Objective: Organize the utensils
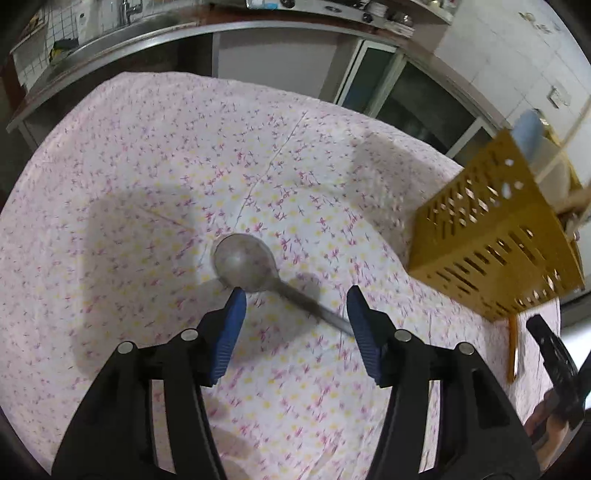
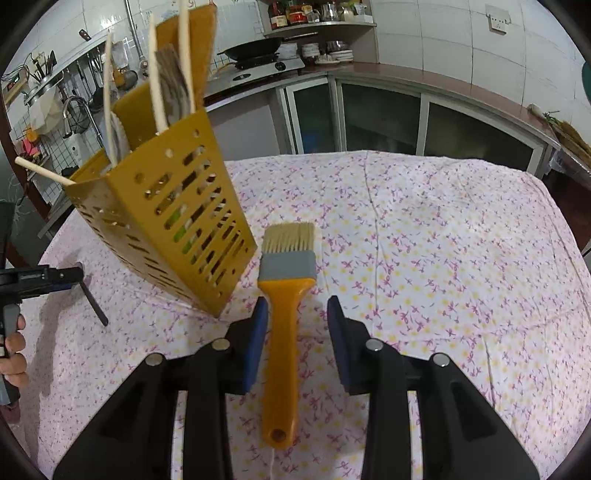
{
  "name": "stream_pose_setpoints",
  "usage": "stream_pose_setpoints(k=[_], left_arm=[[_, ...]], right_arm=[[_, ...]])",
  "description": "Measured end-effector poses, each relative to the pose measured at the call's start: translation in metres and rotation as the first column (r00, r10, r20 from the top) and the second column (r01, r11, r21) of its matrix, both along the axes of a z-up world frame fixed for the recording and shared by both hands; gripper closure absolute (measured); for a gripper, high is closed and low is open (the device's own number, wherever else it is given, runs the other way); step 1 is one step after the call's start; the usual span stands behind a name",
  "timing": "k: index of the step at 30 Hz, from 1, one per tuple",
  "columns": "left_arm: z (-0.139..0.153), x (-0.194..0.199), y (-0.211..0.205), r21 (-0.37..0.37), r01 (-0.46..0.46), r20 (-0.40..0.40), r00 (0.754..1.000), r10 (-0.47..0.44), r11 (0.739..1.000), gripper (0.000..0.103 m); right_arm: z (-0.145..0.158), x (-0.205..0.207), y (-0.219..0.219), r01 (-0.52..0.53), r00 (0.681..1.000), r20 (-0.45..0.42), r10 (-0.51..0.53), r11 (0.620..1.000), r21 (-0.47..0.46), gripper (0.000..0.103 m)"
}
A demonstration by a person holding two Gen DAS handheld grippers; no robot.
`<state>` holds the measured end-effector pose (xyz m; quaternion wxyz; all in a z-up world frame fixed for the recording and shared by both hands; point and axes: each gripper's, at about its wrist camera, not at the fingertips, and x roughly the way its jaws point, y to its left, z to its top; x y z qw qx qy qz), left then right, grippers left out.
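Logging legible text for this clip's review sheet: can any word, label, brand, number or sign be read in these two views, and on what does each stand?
None can be read.
Jars on the wall shelf: red labels, too small and blurred.
Wall socket plate: no readable marking.
Wall marks, upper right of the left wrist view: blurred.
Yellow utensil holder, brush, spoon, floral cloth: no text visible.

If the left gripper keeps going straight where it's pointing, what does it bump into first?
Probably the metal spoon. Its handle lies between the open left gripper fingers on the flowered tablecloth. How far above it the gripper is, the picture doesn't show.
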<state>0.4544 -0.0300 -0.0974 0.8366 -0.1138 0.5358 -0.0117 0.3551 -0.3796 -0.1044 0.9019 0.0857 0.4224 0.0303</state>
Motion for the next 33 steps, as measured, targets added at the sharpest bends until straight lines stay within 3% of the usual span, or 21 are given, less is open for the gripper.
stream_pose_setpoints(k=[3,5,8,12,15,21,33], left_arm=[[-0.01,0.012,-0.007,0.004,0.001,-0.043,0.999,-0.001,1.0,0.051],[-0.011,0.02,-0.009,0.044,0.003,-0.034,0.999,-0.001,0.999,0.053],[-0.012,0.028,-0.006,0.069,0.025,-0.036,0.999,-0.023,0.997,0.069],[-0.011,0.037,-0.001,0.07,0.095,-0.04,0.995,-0.093,0.993,0.074],[-0.008,0.042,0.004,0.084,0.124,-0.021,0.992,-0.122,0.989,0.087],[-0.003,0.037,0.004,0.095,0.193,-0.02,0.981,-0.192,0.977,0.091],[0.009,0.0,-0.015,0.131,0.328,-0.012,0.944,-0.329,0.936,0.101]], right_arm=[[-0.003,0.005,0.0,-0.005,1.0,-0.014,0.005,1.0,0.006,0.069],[-0.005,0.008,0.004,-0.015,1.0,-0.017,0.015,1.0,0.0,0.069],[-0.009,0.014,0.009,-0.024,0.999,-0.028,0.024,1.0,-0.002,0.069],[-0.017,0.029,0.009,0.002,0.999,-0.052,-0.003,1.0,-0.019,0.069],[-0.02,0.032,0.007,0.002,0.998,-0.067,-0.002,1.0,0.003,0.076],[-0.02,0.023,0.008,0.011,0.997,-0.077,-0.013,0.999,-0.032,0.083],[-0.008,-0.005,-0.006,0.041,0.996,-0.079,-0.045,0.998,-0.053,0.085]])
